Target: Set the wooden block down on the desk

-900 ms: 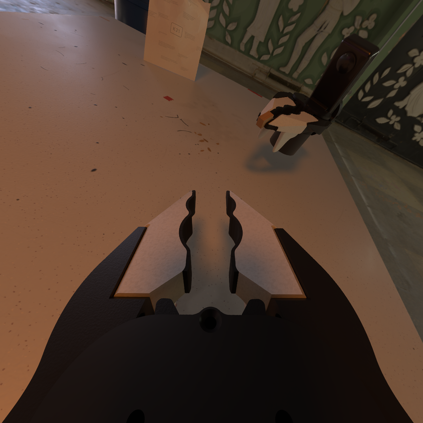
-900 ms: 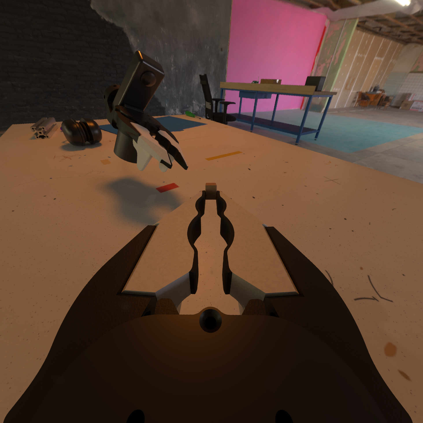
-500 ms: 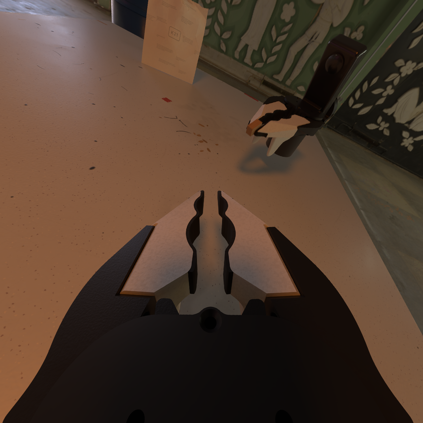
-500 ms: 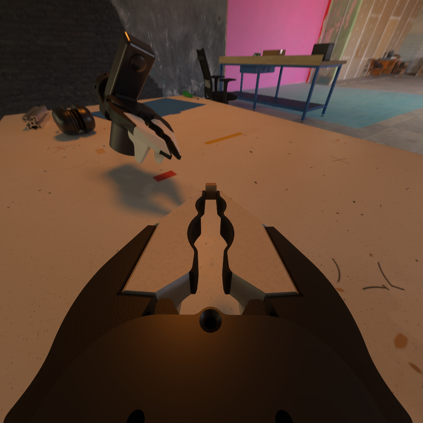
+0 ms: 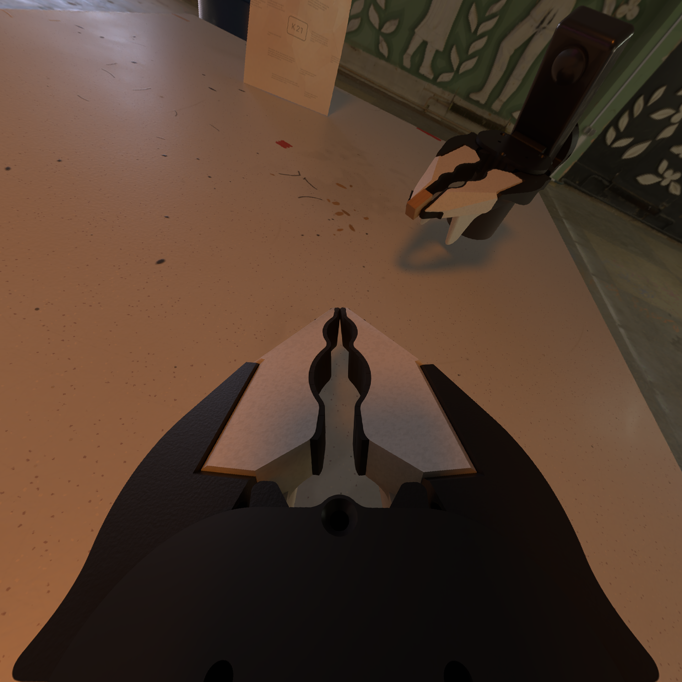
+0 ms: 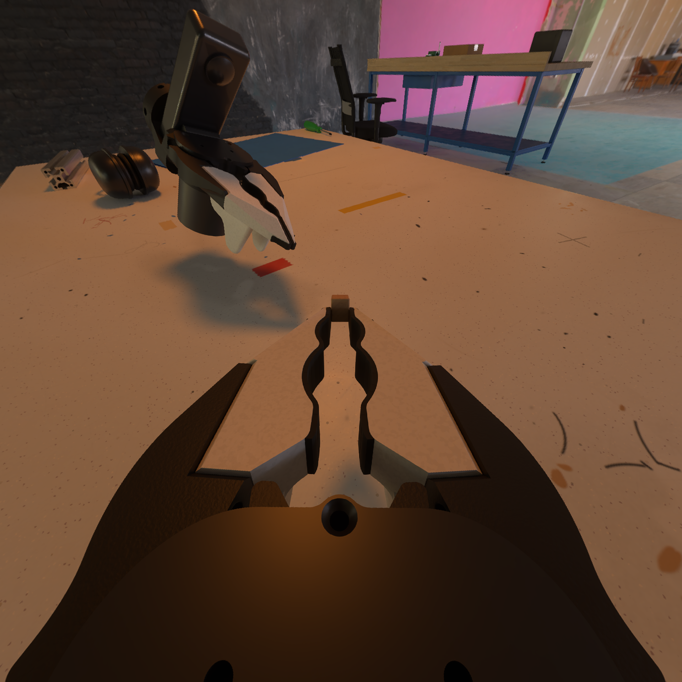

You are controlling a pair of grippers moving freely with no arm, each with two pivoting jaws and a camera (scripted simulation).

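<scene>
While right tool [image 6: 340, 313] is pinching the wooden block [image 6: 340, 308] at its tips, it's hanging above the surface [image 6: 479, 295], left tool [image 5: 339, 313] clenched empty.

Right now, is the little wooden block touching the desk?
Apart. In the left wrist view the wooden block sits pinched in the right gripper, with its shadow lying on the desk below.

Workshop or maker space. Scuffed, paint-flecked desk [image 6: 479, 295] with tape marks. Beyond the right fingers' tips: blue-framed workbench [image 6: 476, 66] against a pink wall [image 6: 461, 26], office chair [image 6: 354, 99]. Far left of them: aluminium extrusion offcut [image 6: 64, 171], dark ear defenders [image 6: 123, 175], green screwdriver [image 6: 313, 127]. Ahead of the left fingers: propped printed sheet [image 5: 297, 51], leaf-patterned green wall [image 5: 443, 40].
</scene>
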